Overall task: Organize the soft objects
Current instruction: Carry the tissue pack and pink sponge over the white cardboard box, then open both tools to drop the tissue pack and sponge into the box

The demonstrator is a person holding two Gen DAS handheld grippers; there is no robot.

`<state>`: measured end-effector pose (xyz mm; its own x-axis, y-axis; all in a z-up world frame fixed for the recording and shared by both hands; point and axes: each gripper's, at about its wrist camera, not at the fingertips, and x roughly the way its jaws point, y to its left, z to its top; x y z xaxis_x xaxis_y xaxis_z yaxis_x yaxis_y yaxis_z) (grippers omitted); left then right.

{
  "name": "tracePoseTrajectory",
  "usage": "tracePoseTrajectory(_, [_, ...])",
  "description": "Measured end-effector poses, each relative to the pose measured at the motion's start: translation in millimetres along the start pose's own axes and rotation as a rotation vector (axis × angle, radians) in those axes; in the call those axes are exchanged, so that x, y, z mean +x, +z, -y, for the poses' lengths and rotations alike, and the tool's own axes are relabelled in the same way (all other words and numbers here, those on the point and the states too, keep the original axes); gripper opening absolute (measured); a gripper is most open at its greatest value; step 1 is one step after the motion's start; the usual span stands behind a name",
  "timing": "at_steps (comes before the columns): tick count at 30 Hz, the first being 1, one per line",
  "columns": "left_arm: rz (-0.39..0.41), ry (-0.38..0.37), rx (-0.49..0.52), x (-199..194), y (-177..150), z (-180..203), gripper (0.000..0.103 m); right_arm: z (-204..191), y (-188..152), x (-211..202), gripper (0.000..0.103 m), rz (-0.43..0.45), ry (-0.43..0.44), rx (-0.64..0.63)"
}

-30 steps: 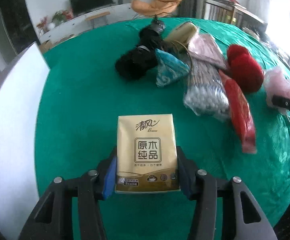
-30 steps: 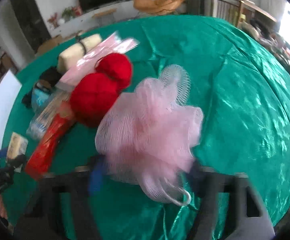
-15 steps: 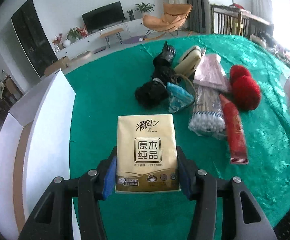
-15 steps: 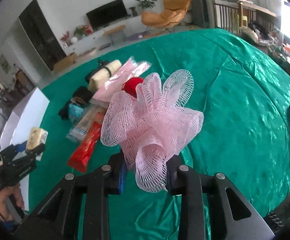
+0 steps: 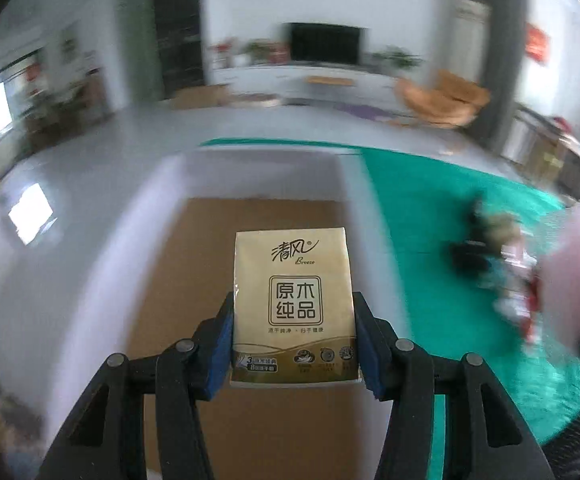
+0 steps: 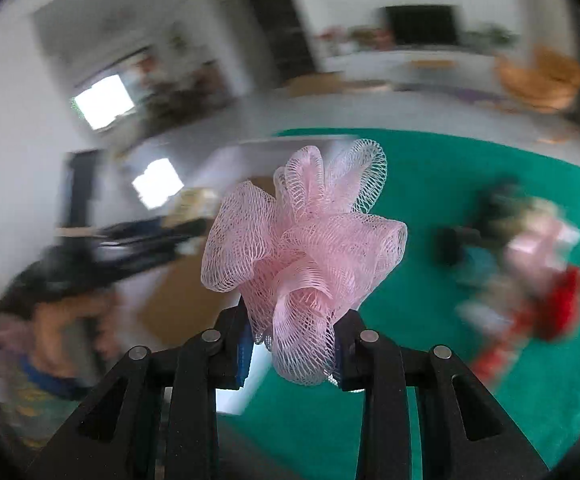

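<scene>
My left gripper (image 5: 294, 344) is shut on a gold tissue pack (image 5: 293, 304) and holds it in the air over the brown floor of an open white box (image 5: 169, 216). My right gripper (image 6: 292, 340) is shut on a pink mesh bath pouf (image 6: 304, 252), held above the green table (image 6: 430, 184) near the box's edge (image 6: 290, 142). The pouf also shows blurred at the right in the left wrist view (image 5: 574, 272). The left gripper with the tissue pack shows blurred in the right wrist view (image 6: 145, 236).
A blurred pile of soft items lies on the green table: black things (image 5: 474, 248), a red ball (image 6: 566, 304), a red packet (image 6: 498, 352), a pink packet (image 6: 538, 244). A TV unit and an orange chair (image 5: 442, 100) stand in the room behind.
Both grippers have swung left from the table toward the white box. The tissue pack is now over the box's inside. The pouf has been lifted off the table and carried left.
</scene>
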<state>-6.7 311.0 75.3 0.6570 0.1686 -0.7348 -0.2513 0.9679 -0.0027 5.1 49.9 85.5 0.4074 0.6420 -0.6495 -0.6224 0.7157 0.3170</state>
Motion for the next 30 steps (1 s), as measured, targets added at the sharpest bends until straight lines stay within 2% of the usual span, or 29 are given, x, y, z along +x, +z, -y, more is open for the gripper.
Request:
tracePoseTrajectory(3, [-0.022, 0.121, -0.105, 2.5, -15.0, -58.6, 0.053, -41.2, 15.0, 36.1, 0.033, -0.058, 0.117, -0.021])
tracePoseTrajectory(6, [-0.051, 0.169, -0.13, 6.1, -31.1, -80.9, 0.053, -69.3, 19.6, 62.2, 0.033, -0.094, 0.16, -0.064])
tracePoseTrajectory(8, [-0.047, 0.182, -0.118, 3.8, -38.5, -80.2, 0.053, -72.0, 18.4, 69.3, 0.033, -0.101, 0.187, -0.064])
tracePoseTrajectory(11, [-0.03, 0.198, -0.073, 0.4, -43.0, -65.9, 0.053, -65.3, 14.3, 73.2, 0.033, -0.103, 0.183, -0.059])
tracePoseTrajectory(15, [0.003, 0.215, -0.025, -1.4, -44.5, -43.4, 0.053, -44.8, 12.4, 79.2, 0.033, -0.109, 0.132, -0.043])
tracePoseTrajectory(20, [0.034, 0.237, 0.026, -3.6, -43.4, -27.0, 0.053, -39.9, 13.0, 76.1, 0.034, -0.095, 0.082, -0.033])
tracePoseTrajectory(30, [0.044, 0.3, 0.061, -4.9, -39.4, -24.3, 0.053, -48.4, 7.9, 75.7, 0.035, -0.103, 0.087, -0.048])
